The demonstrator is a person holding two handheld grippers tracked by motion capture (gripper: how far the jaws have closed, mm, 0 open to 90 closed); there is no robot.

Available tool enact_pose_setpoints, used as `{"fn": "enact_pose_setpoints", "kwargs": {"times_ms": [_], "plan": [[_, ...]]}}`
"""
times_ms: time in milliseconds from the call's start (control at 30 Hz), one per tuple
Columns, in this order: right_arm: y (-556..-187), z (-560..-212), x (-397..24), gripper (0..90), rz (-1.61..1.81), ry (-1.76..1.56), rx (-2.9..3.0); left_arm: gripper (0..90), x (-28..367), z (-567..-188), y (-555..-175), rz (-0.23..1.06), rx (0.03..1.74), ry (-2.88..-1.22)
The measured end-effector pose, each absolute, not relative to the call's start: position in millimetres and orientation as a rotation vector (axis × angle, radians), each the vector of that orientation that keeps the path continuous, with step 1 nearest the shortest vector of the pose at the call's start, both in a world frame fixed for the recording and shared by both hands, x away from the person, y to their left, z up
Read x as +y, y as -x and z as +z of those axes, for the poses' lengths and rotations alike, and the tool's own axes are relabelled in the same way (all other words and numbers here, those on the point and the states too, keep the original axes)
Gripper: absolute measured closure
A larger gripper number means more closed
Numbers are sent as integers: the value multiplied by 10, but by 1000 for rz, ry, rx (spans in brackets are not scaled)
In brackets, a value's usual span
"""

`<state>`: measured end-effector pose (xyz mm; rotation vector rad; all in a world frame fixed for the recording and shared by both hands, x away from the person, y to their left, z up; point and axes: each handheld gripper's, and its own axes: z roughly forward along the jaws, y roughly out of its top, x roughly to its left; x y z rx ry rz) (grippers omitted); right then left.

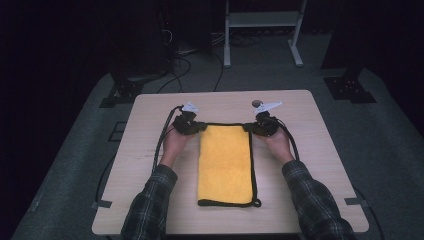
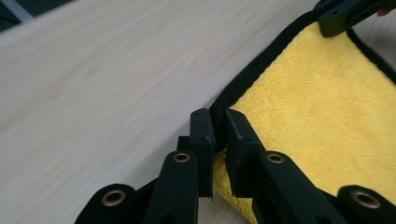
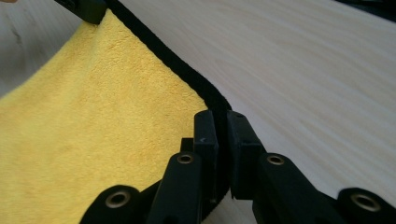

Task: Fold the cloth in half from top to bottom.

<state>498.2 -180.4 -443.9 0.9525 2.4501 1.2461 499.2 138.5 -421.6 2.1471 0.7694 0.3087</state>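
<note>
Both far corners of the yellow cloth [image 1: 224,160] pinched: left tool [image 1: 198,127] and right tool [image 1: 253,127]; the close-ups show black hem clamped between jaws.

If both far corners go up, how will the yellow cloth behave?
Probably floppy: the yellow cloth already sags between the left gripper and right gripper. Likely light; pinches on its black edging hold it. Its plush nap should resist slipping.
</note>
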Motion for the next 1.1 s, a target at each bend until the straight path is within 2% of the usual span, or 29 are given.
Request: {"fn": "enact_pose_setpoints", "kwargs": {"times_ms": [367, 1100], "plan": [[-4715, -4230, -1839, 829, 1346, -900, 2450, 817, 1507, -4012, -4644, 255, 695, -2120], [-3967, -4275, -1876, 827, 1345, -796, 2565, 817, 1618, -4192, -3833, 120, 637, -2103]]}}
